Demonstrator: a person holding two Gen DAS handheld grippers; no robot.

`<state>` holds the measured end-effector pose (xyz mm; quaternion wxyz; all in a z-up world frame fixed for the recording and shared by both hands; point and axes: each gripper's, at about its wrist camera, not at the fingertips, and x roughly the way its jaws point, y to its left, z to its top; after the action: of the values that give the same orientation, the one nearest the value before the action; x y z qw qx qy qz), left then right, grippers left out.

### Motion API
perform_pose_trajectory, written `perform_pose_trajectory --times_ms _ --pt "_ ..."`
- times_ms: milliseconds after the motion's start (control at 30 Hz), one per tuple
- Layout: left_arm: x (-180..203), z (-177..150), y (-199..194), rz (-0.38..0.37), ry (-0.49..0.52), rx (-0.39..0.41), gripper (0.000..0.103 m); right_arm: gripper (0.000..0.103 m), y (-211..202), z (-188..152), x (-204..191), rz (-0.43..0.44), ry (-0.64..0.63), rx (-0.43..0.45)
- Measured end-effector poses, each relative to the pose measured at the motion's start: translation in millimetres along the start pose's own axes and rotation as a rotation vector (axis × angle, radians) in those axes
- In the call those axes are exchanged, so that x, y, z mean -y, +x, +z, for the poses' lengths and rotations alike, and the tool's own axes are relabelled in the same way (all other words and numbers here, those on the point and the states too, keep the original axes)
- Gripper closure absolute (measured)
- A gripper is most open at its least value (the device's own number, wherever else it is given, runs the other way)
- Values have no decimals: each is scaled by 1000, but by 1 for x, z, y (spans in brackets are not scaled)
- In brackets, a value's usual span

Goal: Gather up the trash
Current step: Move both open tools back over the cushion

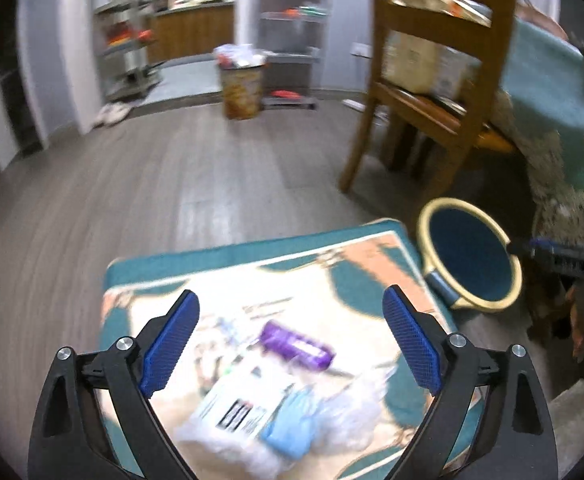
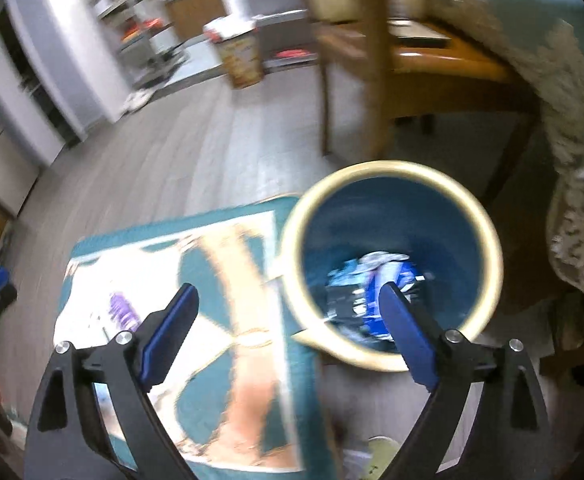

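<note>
Hovering above the patterned mat (image 1: 251,264), the left gripper (image 1: 291,334) is spread wide and empty over a purple wrapper (image 1: 298,346) and white plastic trash (image 1: 251,420) near the mat's near edge. The right gripper (image 2: 288,330), also spread wide and empty, hangs over the blue bin (image 2: 492,240) just off the mat's right edge, blue wrappers (image 2: 366,292) inside. Bare wood floor (image 1: 151,184) stretches beyond the mat's far edge; a wooden chair (image 1: 432,80) stands past the bin.

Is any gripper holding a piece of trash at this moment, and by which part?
Nothing is held. The left gripper and the right gripper are both open and empty.
</note>
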<state>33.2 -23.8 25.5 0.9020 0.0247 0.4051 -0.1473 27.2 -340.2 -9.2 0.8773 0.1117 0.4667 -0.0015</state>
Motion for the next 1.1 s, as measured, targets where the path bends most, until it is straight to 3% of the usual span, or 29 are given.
perform_pose_trajectory --times_ms 333,467,567,667,767,933,1100 --pt "-69 -39 -24 95 -89 -2 11 13 24 -31 -107 63 -198 -52" --pt "-87 -58 -16 75 -168 -49 11 13 39 -41 -137 58 -281 -75" --pt "-92 -76 -3 95 -190 -106 11 13 51 -50 -146 48 -308 -106" --pt "-91 -90 7 122 -136 -150 11 15 59 -61 -148 69 -300 -147" --pt "-87 -98 17 130 -73 -193 11 24 65 -73 -151 90 -313 -199" --pt "-75 -106 28 124 -28 -233 12 26 75 -95 -156 125 -315 -275" --pt "-75 -113 43 86 -138 -259 17 32 89 -111 -165 124 -349 -330"
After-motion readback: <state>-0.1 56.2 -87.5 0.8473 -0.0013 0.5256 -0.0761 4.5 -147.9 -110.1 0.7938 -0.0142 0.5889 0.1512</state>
